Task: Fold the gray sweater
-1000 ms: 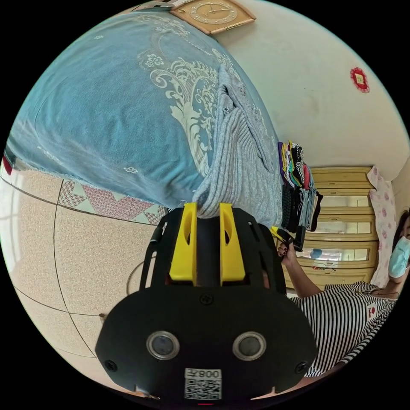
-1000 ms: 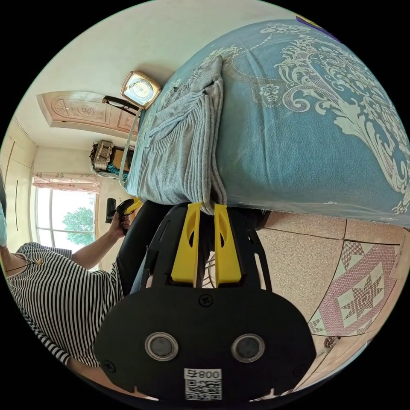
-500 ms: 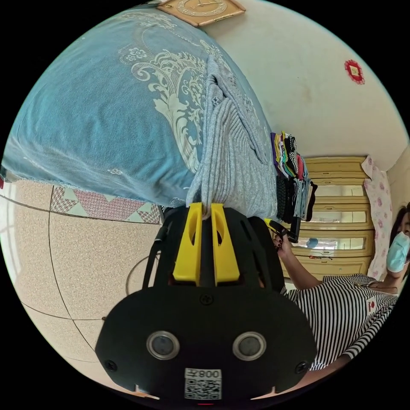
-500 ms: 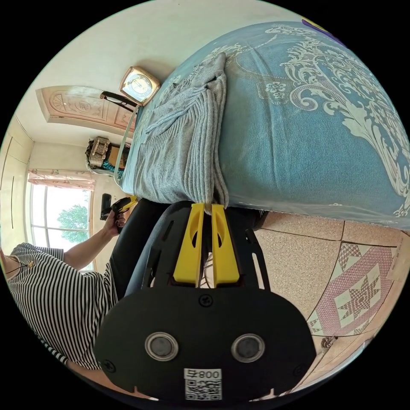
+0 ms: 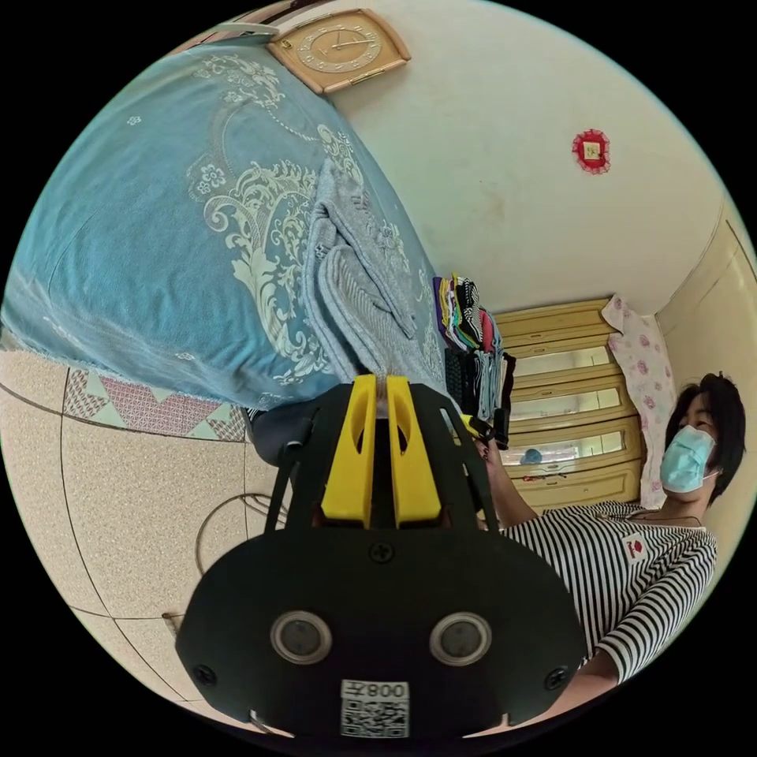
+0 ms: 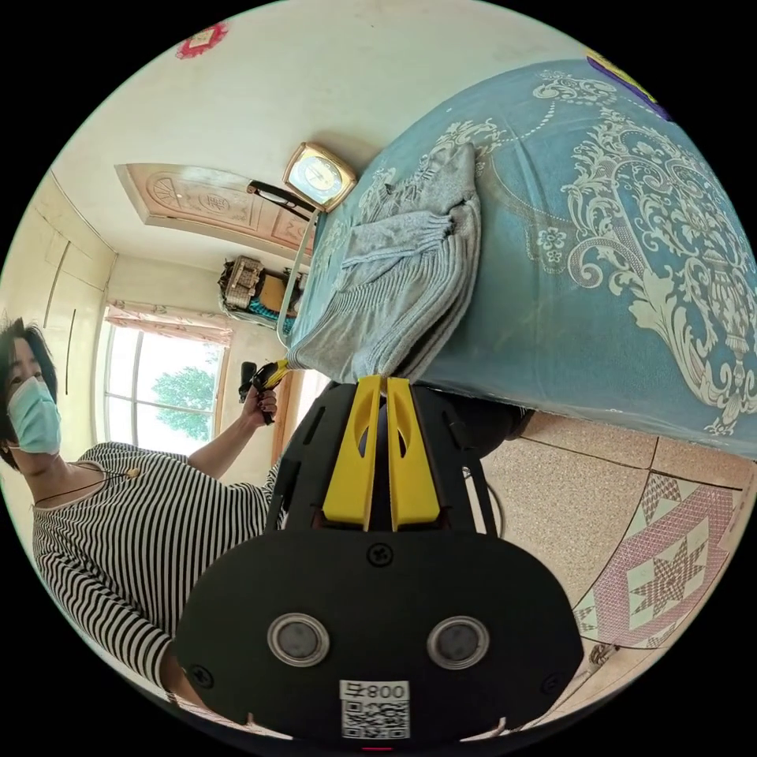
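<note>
Left claw (image 5: 376,381) and right claw (image 6: 379,382) clenched, seemingly pinching the sweater (image 6: 398,296) hem just ahead. Risk: uneven pull, dragging the folded layers askew off the bed (image 6: 599,260) edge.

you're looking at one gray sweater (image 5: 359,292), one bed (image 5: 150,236), one clock (image 5: 339,49), two tongs (image 5: 377,386).
</note>
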{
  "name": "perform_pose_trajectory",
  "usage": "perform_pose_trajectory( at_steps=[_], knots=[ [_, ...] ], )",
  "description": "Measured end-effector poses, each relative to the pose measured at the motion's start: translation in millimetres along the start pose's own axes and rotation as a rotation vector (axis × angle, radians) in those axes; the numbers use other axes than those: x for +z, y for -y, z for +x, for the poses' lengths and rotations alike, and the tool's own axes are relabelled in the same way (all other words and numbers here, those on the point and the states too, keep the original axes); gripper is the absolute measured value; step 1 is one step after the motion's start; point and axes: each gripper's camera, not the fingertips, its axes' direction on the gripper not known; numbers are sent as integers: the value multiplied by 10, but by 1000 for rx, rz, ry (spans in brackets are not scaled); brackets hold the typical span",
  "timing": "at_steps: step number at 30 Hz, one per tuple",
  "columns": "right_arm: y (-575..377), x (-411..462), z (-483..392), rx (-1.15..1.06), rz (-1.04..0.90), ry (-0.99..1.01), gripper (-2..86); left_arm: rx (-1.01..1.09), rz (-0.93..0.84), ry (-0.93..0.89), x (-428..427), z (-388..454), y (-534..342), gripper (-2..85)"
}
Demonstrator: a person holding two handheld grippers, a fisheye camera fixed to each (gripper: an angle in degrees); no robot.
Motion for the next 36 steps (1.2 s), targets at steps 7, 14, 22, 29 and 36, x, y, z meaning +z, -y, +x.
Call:
perform_pose_trajectory(
  at_steps=[7, 14, 22, 29, 36],
  knots=[
    [-38, -183, -231, -25, -38, -5, 10, 27, 1, -22, -261, 179, -188, 22],
    [-302, -344, -319, -30, -23, 38, 8, 35, 31, -62, -548, 270, -475, 21],
    [-653, -501, -351, -24, -53, 96, 7, 29, -4, -95, -808, 367, -812, 20],
    [-941, -479, -191, 54, -76, 140, 6, -54, -13, -130, -876, 283, -990, 20],
    [-469, -535, -215, 16, -48, 173, 6, 13, 25, -159, -894, 530, -460, 22]
  ],
)
